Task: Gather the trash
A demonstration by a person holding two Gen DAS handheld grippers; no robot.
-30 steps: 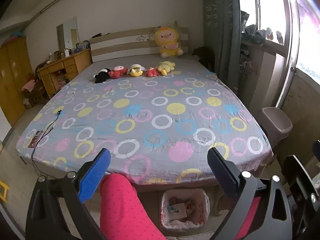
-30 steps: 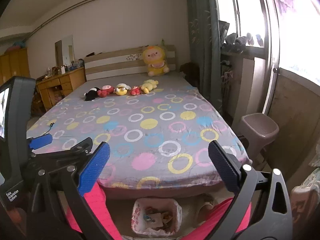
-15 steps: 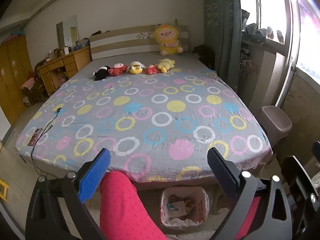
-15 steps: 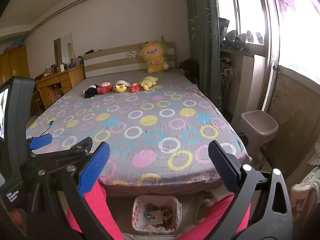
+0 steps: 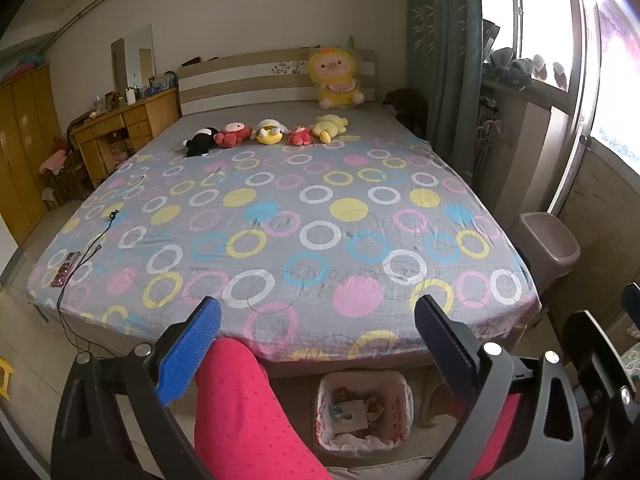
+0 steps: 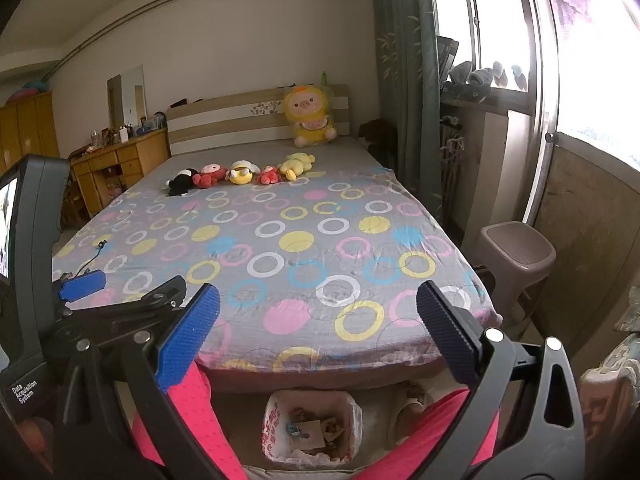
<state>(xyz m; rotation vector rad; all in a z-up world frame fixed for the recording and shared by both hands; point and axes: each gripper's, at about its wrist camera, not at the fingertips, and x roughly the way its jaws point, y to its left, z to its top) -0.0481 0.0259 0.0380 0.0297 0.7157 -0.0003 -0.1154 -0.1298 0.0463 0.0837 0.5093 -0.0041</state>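
A small trash bin (image 5: pixel 364 416) lined with a white and red plastic bag stands on the floor at the foot of the bed, with paper scraps and wrappers inside; it also shows in the right wrist view (image 6: pixel 312 428). My left gripper (image 5: pixel 320 348) is open and empty, held above the bin. My right gripper (image 6: pixel 320 340) is open and empty, also above the bin. The left gripper's body (image 6: pixel 80 308) shows at the left of the right wrist view.
A large bed (image 5: pixel 304 216) with a ring-patterned sheet fills the middle. Several plush toys (image 5: pixel 264 134) lie near the headboard. A cable and phone (image 5: pixel 68 268) lie at the bed's left corner. A mauve plastic stool (image 6: pixel 516 256) stands right of the bed. Pink-trousered legs (image 5: pixel 248 420) are below.
Both views have tilted up slightly and pulled back a little; the bed and bin sit a bit lower in frame. Both grippers stay open and empty.
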